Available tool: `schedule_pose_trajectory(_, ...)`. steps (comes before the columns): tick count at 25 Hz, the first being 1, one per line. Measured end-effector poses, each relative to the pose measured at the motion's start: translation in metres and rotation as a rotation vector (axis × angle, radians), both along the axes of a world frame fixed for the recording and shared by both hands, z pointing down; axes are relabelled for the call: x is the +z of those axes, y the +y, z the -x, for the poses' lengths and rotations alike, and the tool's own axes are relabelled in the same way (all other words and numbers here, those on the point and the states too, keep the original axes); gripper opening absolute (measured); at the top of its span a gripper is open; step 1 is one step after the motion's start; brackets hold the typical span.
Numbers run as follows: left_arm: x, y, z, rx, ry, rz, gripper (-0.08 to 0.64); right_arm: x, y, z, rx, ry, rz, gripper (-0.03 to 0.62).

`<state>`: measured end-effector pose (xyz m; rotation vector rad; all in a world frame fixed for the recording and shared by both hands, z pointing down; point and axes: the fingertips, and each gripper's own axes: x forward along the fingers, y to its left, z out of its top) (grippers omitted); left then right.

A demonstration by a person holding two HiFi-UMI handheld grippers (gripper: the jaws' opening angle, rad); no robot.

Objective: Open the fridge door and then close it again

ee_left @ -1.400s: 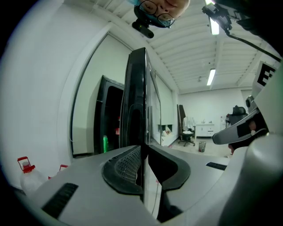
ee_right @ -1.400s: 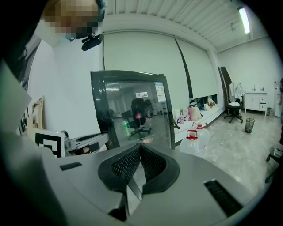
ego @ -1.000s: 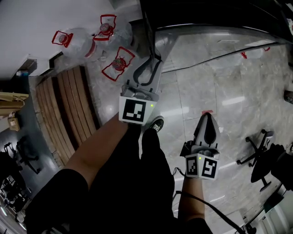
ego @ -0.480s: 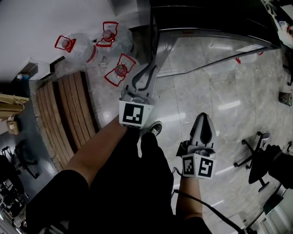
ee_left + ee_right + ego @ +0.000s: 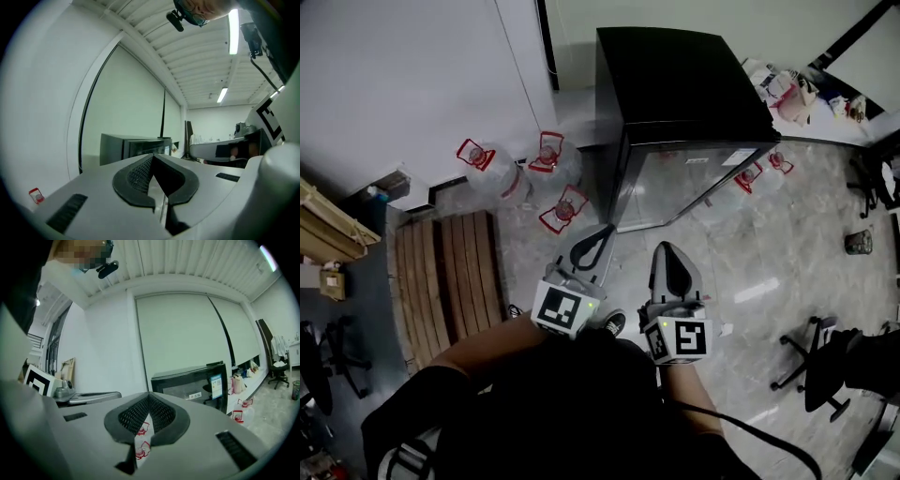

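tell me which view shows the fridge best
Head view: the whole fridge shows from above, top and glass front. The right gripper view shows just its upper front; the left gripper view gives a dim, small glimpse.

My right gripper (image 5: pixel 149 401) has its jaws closed tip to tip with nothing between them, and red-handled water jugs (image 5: pixel 142 450) on the floor show through the slit below the tips. Past the jaws stands the black fridge (image 5: pixel 190 380) with its glass front and a sticker on it. Another jug (image 5: pixel 238 416) sits by its right side, and an office chair (image 5: pixel 277 367) stands far right
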<state>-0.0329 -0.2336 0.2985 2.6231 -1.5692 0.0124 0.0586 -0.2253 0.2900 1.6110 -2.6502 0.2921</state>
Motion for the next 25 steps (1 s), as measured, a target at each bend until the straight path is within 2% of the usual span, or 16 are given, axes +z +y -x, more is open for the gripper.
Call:
schedule_pose_trajectory(3,-0.031,0.026,-0.010,0.041,0.021,-0.044,0.007,-0.017,0.021,0.015,-0.064,-0.012,-0.015,0.015)
schedule_pose_trajectory(6,-0.044,0.046,-0.012,0.057,0.060,-0.037,0.006,-0.030,0.037,0.023,-0.094,0.003,-0.034,0.015)
schedule_pose_trajectory(9,-0.052,0.052,-0.009,0.073,0.067,-0.046,0.006,-0.047,0.041,0.027,-0.110,-0.018,-0.080,0.015)
schedule_pose_trajectory(13,-0.059,0.051,-0.009,0.094,0.062,-0.059,0.007,-0.061,0.038,0.026,-0.103,-0.027,-0.127,0.015)
schedule_pose_trajectory(17,-0.058,0.050,-0.014,0.112,0.081,-0.047,0.008,-0.059,0.039,0.021,-0.092,0.036,-0.116,0.015)
schedule_pose_trajectory(25,-0.061,0.039,-0.019,0.141,0.068,-0.087,0.008,-0.075,0.028,0.021,-0.099,0.001,-0.207,0.015)
